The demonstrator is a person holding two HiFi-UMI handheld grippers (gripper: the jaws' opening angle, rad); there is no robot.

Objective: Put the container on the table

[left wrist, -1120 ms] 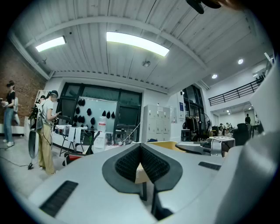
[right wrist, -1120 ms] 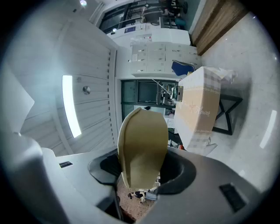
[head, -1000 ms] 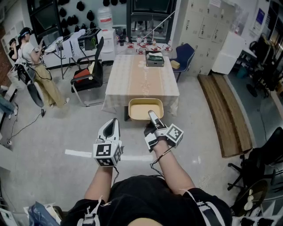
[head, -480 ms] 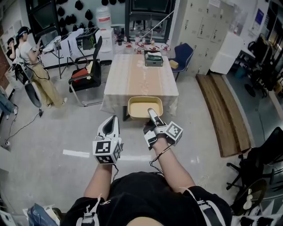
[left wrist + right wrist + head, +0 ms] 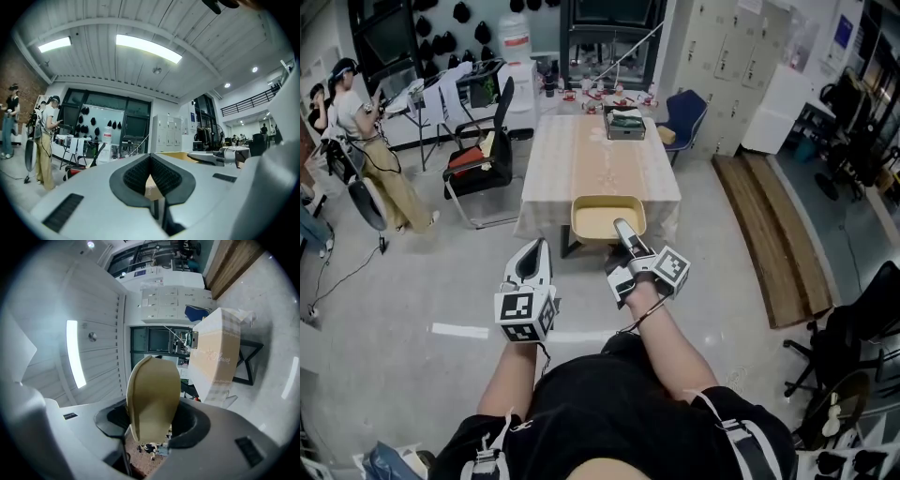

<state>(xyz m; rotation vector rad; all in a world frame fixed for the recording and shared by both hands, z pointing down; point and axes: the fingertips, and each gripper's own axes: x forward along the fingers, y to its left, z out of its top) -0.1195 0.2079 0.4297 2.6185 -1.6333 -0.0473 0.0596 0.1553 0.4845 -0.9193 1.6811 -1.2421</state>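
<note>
A tan, shallow container (image 5: 607, 217) hangs in the air just in front of the near edge of the table (image 5: 600, 155), which has a beige cloth. My right gripper (image 5: 625, 231) is shut on the container's near rim; in the right gripper view the container (image 5: 152, 397) stands between the pads, with the table (image 5: 215, 352) ahead to the right. My left gripper (image 5: 536, 251) is to the left of the container, apart from it. In the left gripper view its ribbed pads (image 5: 161, 176) meet with nothing between them.
A box (image 5: 624, 123) sits at the table's far end. A black chair with a red cushion (image 5: 478, 155) stands left of the table, a blue chair (image 5: 686, 112) at its far right. Wooden boards (image 5: 778, 234) lie on the floor at right. People (image 5: 366, 141) stand at far left.
Both grippers have moved a little forward toward the table, the container going along in the right one. Neither gripper's jaws have changed.
</note>
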